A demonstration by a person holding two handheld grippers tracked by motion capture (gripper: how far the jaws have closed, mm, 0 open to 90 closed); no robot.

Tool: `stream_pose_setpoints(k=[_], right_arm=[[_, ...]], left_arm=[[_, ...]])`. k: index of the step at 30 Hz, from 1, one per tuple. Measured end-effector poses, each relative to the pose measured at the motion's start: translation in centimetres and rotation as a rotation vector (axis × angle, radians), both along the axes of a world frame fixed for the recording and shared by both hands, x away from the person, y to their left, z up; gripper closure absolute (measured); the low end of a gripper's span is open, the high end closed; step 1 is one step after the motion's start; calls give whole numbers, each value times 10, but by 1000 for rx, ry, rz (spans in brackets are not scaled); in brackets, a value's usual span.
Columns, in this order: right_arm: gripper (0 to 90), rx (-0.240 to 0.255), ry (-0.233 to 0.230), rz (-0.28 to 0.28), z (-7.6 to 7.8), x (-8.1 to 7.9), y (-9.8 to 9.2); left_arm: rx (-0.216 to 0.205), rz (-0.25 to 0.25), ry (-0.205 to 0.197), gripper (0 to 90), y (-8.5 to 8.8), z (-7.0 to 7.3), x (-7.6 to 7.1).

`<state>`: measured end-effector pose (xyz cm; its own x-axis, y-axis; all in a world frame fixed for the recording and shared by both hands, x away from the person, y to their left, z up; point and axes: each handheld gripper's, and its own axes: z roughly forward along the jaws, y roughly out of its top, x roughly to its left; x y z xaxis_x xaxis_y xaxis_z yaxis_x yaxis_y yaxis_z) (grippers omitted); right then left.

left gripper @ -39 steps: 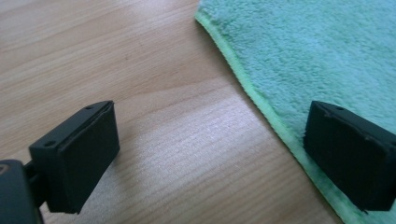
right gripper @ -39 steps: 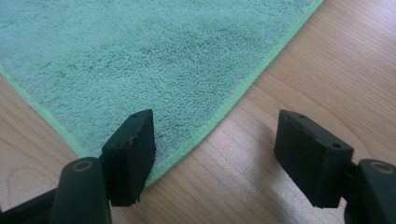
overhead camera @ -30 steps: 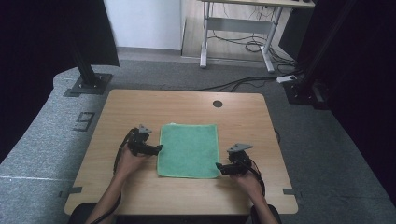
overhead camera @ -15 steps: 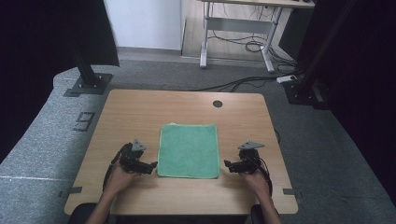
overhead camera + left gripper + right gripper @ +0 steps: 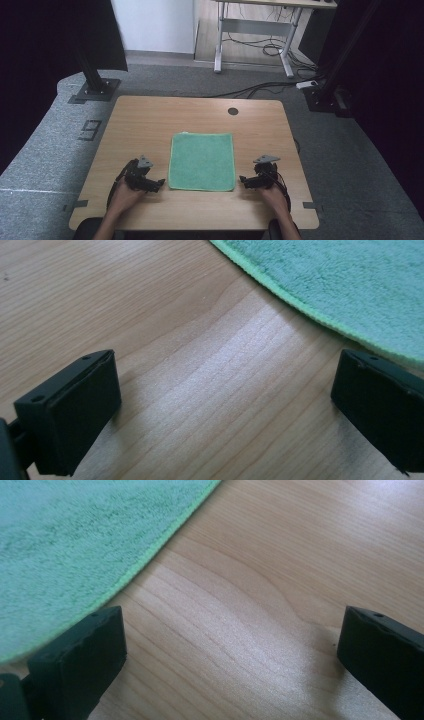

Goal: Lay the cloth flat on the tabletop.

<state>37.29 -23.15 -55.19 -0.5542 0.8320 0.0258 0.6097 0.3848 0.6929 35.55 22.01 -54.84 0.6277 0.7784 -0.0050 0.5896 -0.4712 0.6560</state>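
A green towel [image 5: 202, 161] lies flat and square on the wooden table [image 5: 150, 120]. My left gripper [image 5: 159, 184] rests low at the towel's near left corner, pointing at it. Its jaws stand open over bare wood [image 5: 225, 410], and the towel's edge [image 5: 350, 285] runs just past the right-hand jaw. My right gripper [image 5: 243, 180] sits at the near right corner. Its jaws have just been opening and now stand wide [image 5: 230, 655], with bare wood between them. The towel's hem [image 5: 75, 540] reaches the left-hand jaw.
A round cable hole [image 5: 233, 111] sits near the table's far edge. On the carpet, black stand bases flank the table at the left [image 5: 92, 90] and right [image 5: 325, 97]. A white-legged desk [image 5: 255, 30] with cables stands behind.
Both hands have slid toward the table's near edge and lower, the left one farther, from beside the towel's sides to its near corners. The towel has not moved.
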Motion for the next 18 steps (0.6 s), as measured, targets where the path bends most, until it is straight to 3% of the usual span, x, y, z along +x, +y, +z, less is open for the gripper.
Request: stream_pose_setpoints(k=[6,18], right_arm=[[0,6,-34,-9,-5,0,-2],[0,4,-35,-12,-5,0,-2]], left_arm=[[-4,-7,-1,0,0,0,0],[-3,-1,-2,0,0,0,0]])
